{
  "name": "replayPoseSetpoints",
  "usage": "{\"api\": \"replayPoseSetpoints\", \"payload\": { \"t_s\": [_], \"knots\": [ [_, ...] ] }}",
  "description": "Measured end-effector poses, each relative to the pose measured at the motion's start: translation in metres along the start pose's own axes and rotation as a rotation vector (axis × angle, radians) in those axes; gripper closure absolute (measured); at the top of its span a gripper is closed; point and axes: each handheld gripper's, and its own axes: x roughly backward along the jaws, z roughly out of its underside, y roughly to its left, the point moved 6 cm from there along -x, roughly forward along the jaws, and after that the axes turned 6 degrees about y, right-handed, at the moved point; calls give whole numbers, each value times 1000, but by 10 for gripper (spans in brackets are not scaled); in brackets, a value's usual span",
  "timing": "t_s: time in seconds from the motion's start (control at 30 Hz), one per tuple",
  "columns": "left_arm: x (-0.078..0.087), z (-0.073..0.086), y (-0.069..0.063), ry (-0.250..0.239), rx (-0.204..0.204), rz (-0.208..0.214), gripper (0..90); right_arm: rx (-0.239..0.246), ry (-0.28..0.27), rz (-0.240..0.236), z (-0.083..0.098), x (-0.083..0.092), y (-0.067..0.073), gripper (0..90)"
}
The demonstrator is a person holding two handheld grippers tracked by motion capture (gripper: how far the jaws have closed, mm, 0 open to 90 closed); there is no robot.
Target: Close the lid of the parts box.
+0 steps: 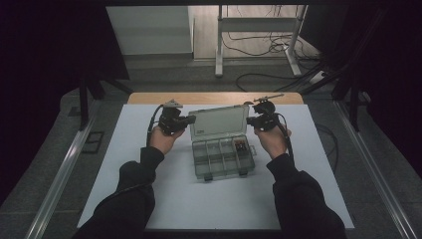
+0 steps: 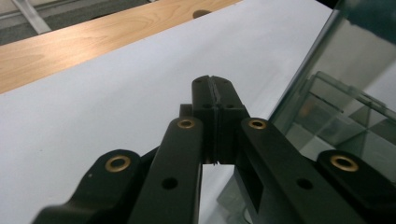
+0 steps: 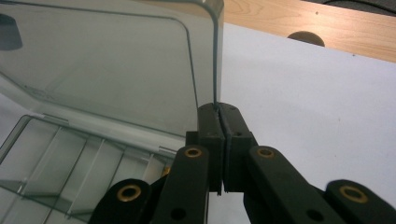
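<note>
Roughly centred on the white tabletop (image 1: pixel 149 199) sits the clear compartment box (image 1: pixel 223 158), its lid (image 1: pixel 219 122) standing up at the far side, open. Everything else is placed w/ respect to that box. Wood strip (image 1: pixel 149 98) of the table shows beyond it.

Left gripper (image 1: pixel 190 120) hangs just beside the lid's left edge, fingers (image 2: pixel 205 93) pressed fully together w/ nothing between them; in the left gripper view the lid wall sits off to the side, apart from the tips. Right gripper (image 1: pixel 249 121) is at the lid's right edge, fingers (image 3: pixel 209 121) also fully together, empty; in the right gripper view the lid's edge comes down right at the tips, touching or nearly so, can't tell which.

Inside the box, a few small dark/orange parts (image 1: pixel 241 146) lie in the far-right compartment; the other compartments look bare.

Step in hand, as I judge it: working the lid, prob. w/ both closed tips bracketing it. Which way the lid is going I can't tell. Next move calls for even pressure from both sides, slow swing on the hinge, and keeping the box base from sliding on the tabletop.
</note>
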Motion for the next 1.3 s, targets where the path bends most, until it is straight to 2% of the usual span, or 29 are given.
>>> {"api": "replayPoseSetpoints", "payload": {
  "t_s": [0.17,0.4,0.83,1.3],
  "knots": [
    [5,0,-7,4,-22,4,891,11,4,-15,6,5,1,881],
    [10,4,-14,21,-34,15,891,23,8,-22,11,9,4,879],
    [20,13,-32,35,-28,51,890,59,26,-44,22,15,6,876],
    [30,23,-44,41,-8,73,881,75,64,-73,40,22,5,891]
  ]
}}
